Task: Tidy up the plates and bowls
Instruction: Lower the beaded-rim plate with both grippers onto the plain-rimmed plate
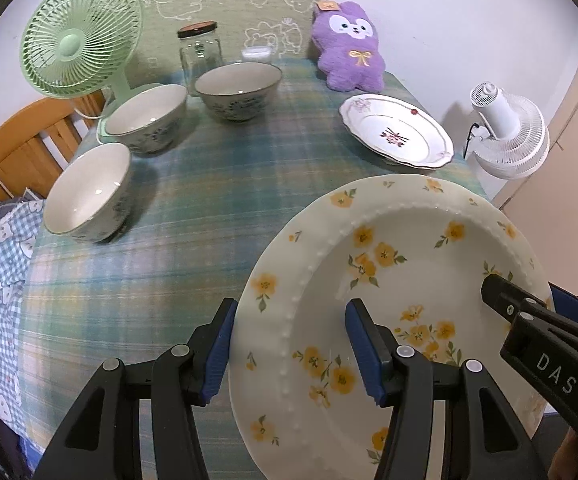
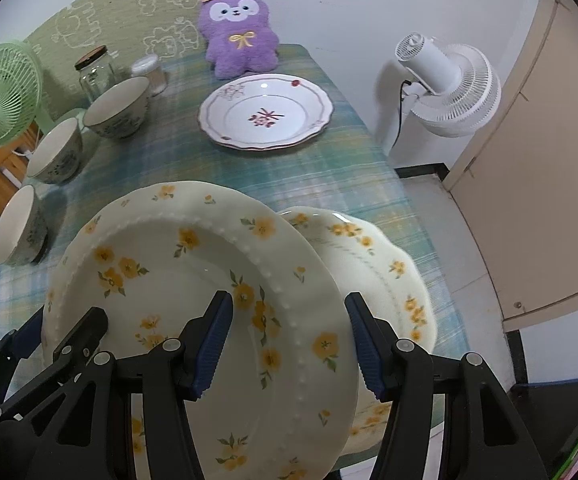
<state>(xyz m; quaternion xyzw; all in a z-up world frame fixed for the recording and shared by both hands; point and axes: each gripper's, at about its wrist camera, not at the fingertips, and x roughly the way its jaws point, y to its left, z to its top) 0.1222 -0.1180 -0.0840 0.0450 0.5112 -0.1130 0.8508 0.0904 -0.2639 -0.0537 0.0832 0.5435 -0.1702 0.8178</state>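
Now both tongs straddle opposite rims of one yellow-flowered plate, jaws spread.

Left wrist view: the left gripper (image 1: 289,352) stands released, its blue fingers (image 1: 219,350) apart across the left rim of the cream plate (image 1: 409,280), which fills the lower right with orange-yellow blossoms and a beaded ring; I cannot tell whether it rests or is lifted. The right gripper (image 1: 537,308) enters at the right edge over the far rim. Three bowls (image 1: 89,196) line the left of the checked tablecloth (image 1: 209,208), and a white plate with red flowers (image 1: 395,132) sits upper right. Right wrist view: the right gripper (image 2: 289,344) is likewise unclenched around the plate's (image 2: 177,264) right rim, above a scalloped flowered plate (image 2: 377,264) lower right.
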